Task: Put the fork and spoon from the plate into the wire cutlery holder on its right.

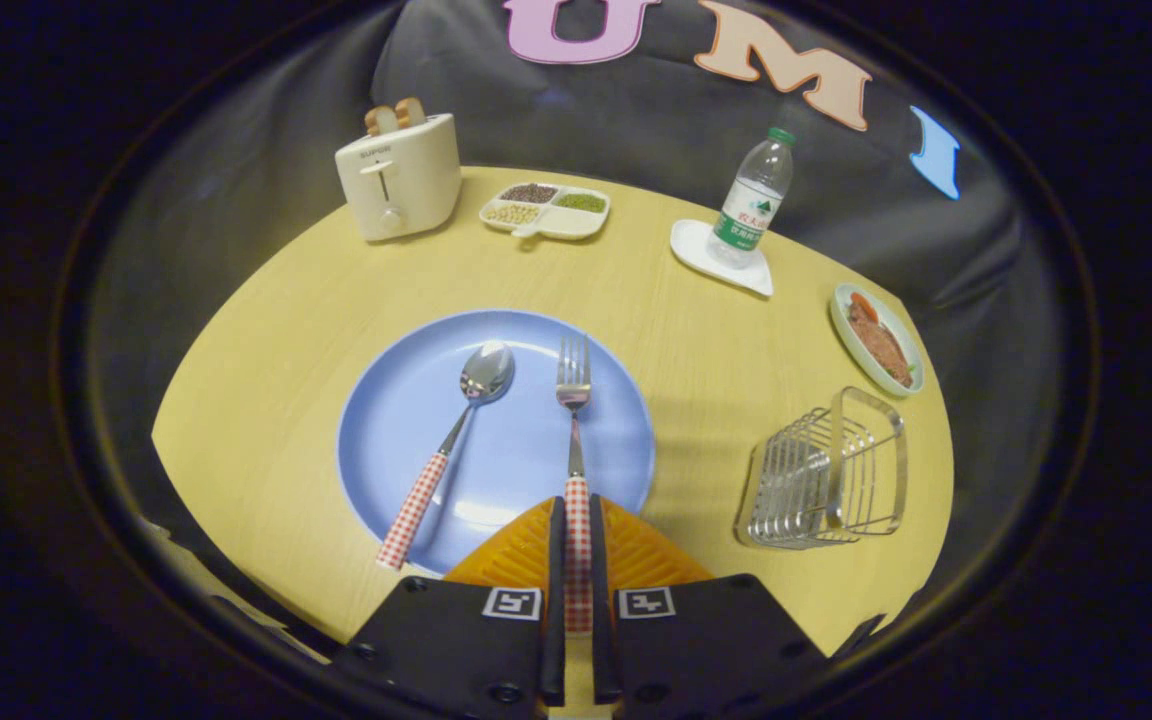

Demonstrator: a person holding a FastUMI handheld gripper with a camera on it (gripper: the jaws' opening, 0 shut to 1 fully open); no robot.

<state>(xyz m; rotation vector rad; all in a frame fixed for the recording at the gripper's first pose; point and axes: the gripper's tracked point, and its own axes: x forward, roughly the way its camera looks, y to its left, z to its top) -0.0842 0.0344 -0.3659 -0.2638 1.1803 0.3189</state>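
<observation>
Two pieces of cutlery lie on the blue plate (406,440) at the middle of the round yellow table (276,330). The spoon (456,440) sits on the left half, bowl pointing away and its red-checked handle running back over the near rim. The fork (573,420) lies just beside it on the right, tines away, and its checked handle passes straight back between the fingers of the gripper (577,520). The jaws are drawn in narrow around that handle, and both pads seem to press on it, though the contact itself is hard to make out. The fork's head looks to be resting on the plate. To the right of the plate, well apart from it, stands the wire cutlery holder (826,480). Beyond it is a small dish of food (878,338). Farther back stand a water bottle (756,200) on a white coaster, a divided tray of beans (546,210) and a toaster (398,178)
</observation>
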